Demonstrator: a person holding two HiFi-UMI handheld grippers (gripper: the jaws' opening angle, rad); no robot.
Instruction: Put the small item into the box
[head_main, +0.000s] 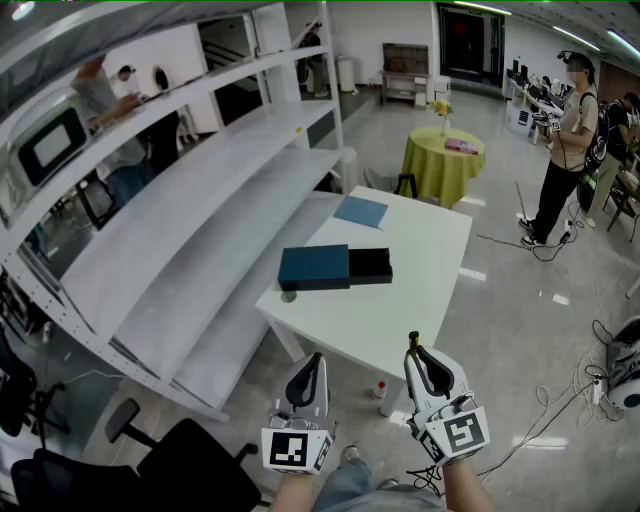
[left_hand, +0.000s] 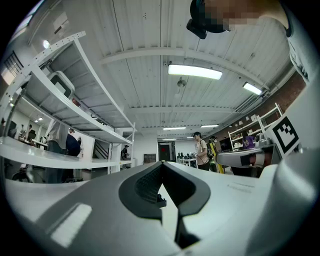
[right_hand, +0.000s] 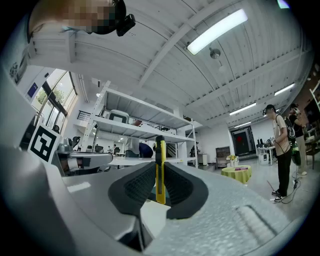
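Yellow cutter (right_hand: 160, 165) clamped upright in right gripper (head_main: 422, 362), left gripper (head_main: 310, 375) jaws together on nothing; carry over to blue box (head_main: 315, 267) by desk's (head_main: 420, 290) left edge, lower into slid-out black tray (head_main: 370, 264), then release.

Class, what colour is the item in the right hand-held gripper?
The item is yellow, black-tipped; clearest in right gripper view.

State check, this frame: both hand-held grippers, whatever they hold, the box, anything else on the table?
Left hand-held gripper: shut, empty.
Right hand-held gripper: shut on the cutter.
Cutter: yellow, upright between the jaws, its tip sticking out past them.
Box: on the table, black tray slid partly out.
Sheet: blue, flat on the table, apart from the box.
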